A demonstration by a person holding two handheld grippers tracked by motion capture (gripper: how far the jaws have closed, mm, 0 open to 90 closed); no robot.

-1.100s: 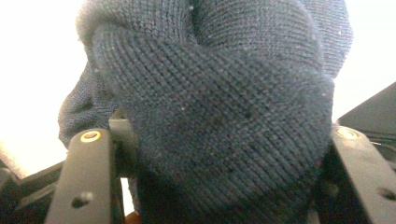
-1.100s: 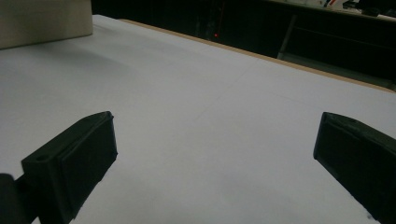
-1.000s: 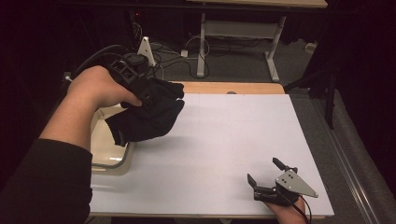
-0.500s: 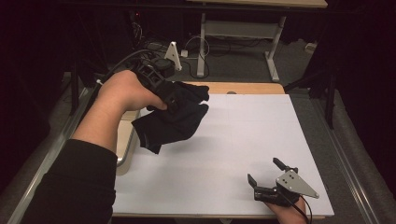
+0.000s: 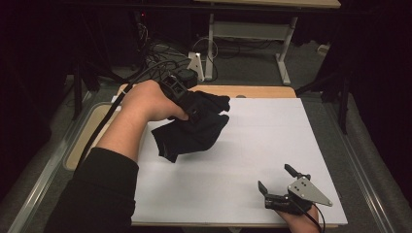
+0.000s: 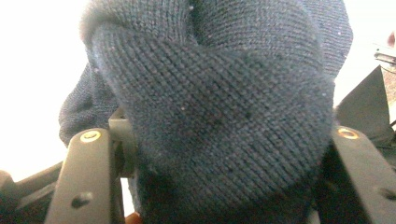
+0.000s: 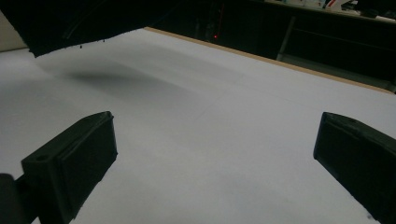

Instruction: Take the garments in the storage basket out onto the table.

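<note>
Close to me, my right tool [image 5: 275,186] sits low on the white desk [image 5: 272,141] near its front edge. Its two black jaws stand wide apart with nothing between them. Farther away on my left, my left tool [image 5: 197,109] is squeezed onto a dark knit cloth [image 5: 187,136]. The cloth bulges between the jaws and hangs down over the desk, near its back left part. I cannot read any words or labels on anything.
</note>
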